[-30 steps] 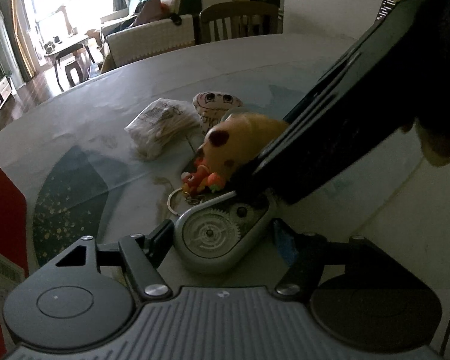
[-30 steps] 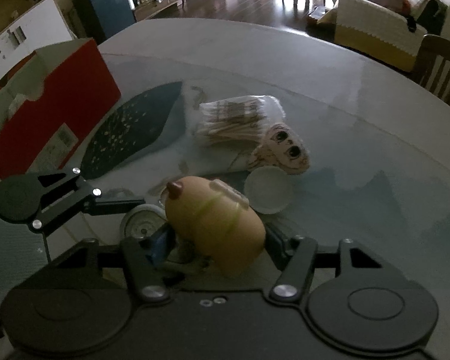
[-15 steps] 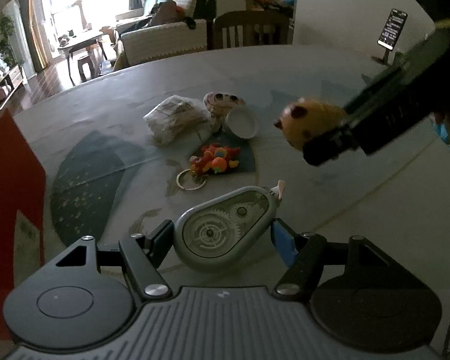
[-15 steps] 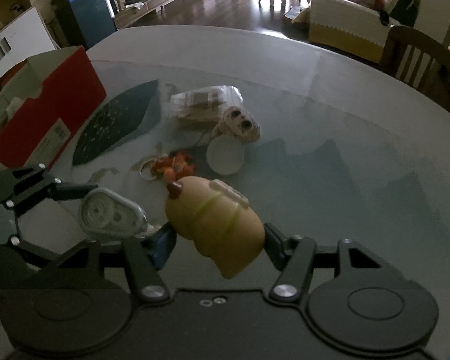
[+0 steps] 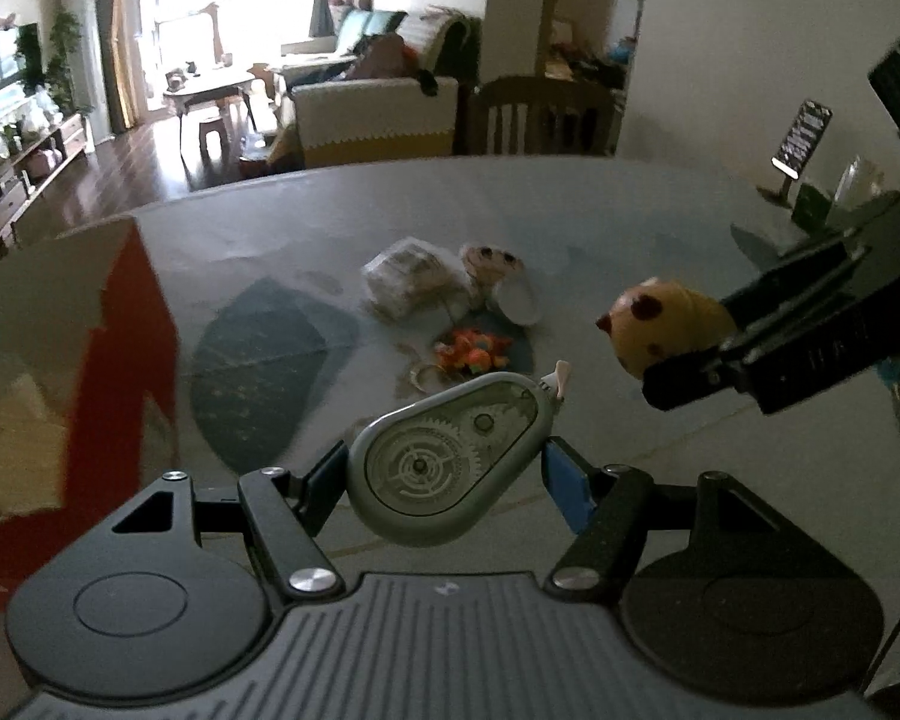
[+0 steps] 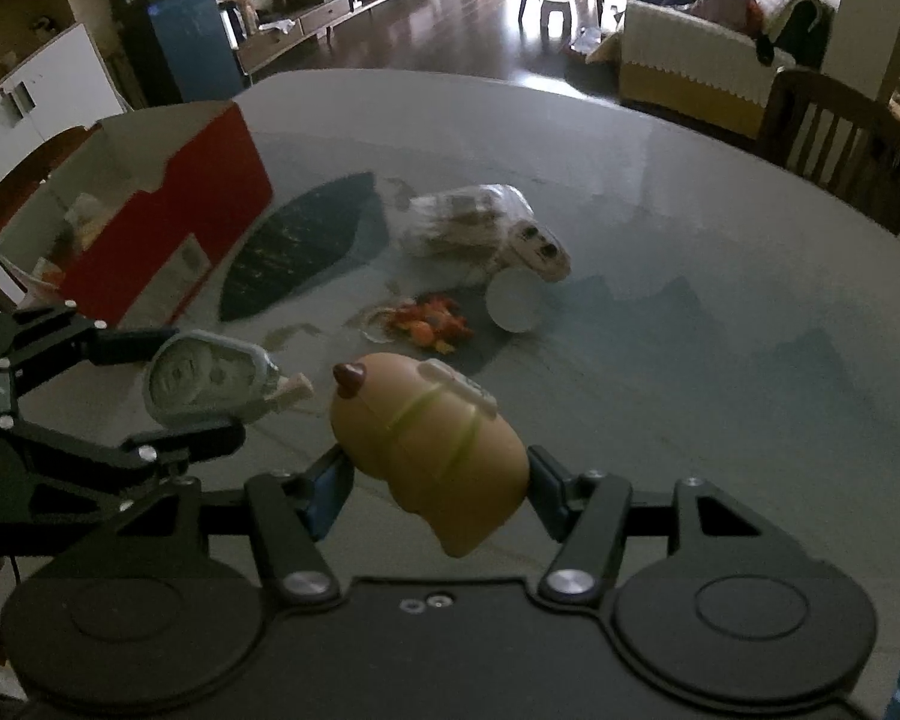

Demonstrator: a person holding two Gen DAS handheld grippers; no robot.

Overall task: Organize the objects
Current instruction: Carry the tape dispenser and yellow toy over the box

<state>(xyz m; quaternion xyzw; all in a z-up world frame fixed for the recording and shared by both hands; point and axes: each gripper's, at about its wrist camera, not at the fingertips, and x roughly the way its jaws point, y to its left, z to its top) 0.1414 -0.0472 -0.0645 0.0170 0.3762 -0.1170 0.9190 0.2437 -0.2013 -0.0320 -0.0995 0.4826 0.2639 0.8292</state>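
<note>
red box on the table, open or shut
Open: the red box has no lid over its top, and the right wrist view shows items lying inside.

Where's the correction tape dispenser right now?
The correction tape dispenser is off the table, clamped in the left gripper. In the right wrist view it sits at left, between the red box and the yellow toy.

My left gripper (image 5: 444, 468) holds a grey correction-tape dispenser (image 5: 450, 468); my right gripper (image 6: 438, 480) a tan toy (image 6: 432, 444) with green stripes. Beside them, a red box (image 6: 168, 228).

Grey correction-tape dispenser (image 5: 444, 477) and yellow plush toy (image 6: 429, 447), both held aloft
</note>
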